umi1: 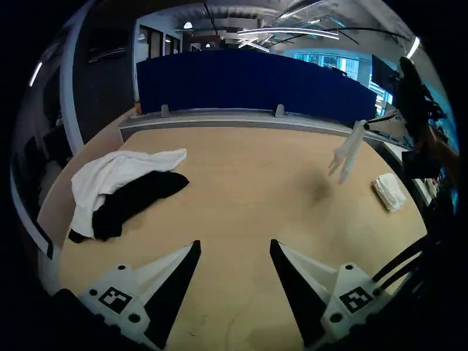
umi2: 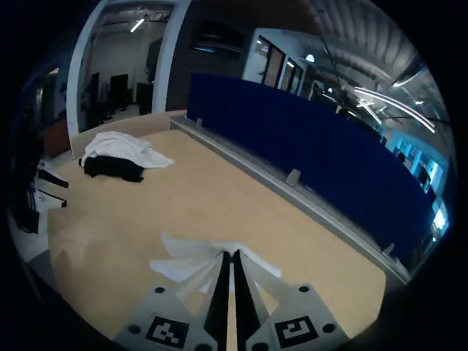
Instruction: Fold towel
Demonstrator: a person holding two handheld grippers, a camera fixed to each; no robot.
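Between the right gripper's (umi2: 231, 255) pressed-together jaws a white towel (umi2: 193, 257) is pinched, its loose folds fanning to either side above the table (umi2: 193, 193). The left gripper (umi1: 234, 245) holds its jaws spread, with nothing between them, over bare wood. Farther out, a folded white towel (umi1: 389, 192) lies near the table's right edge, and a white cloth (umi1: 111, 172) lies heaped with a black cloth (umi1: 137, 199) at the left, before a blue divider (umi1: 251, 82).

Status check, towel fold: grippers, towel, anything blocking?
Right gripper shut on towel, hanging above table. Left gripper open, empty. Cloth pile and folded towel lie off to the sides, not blocking.
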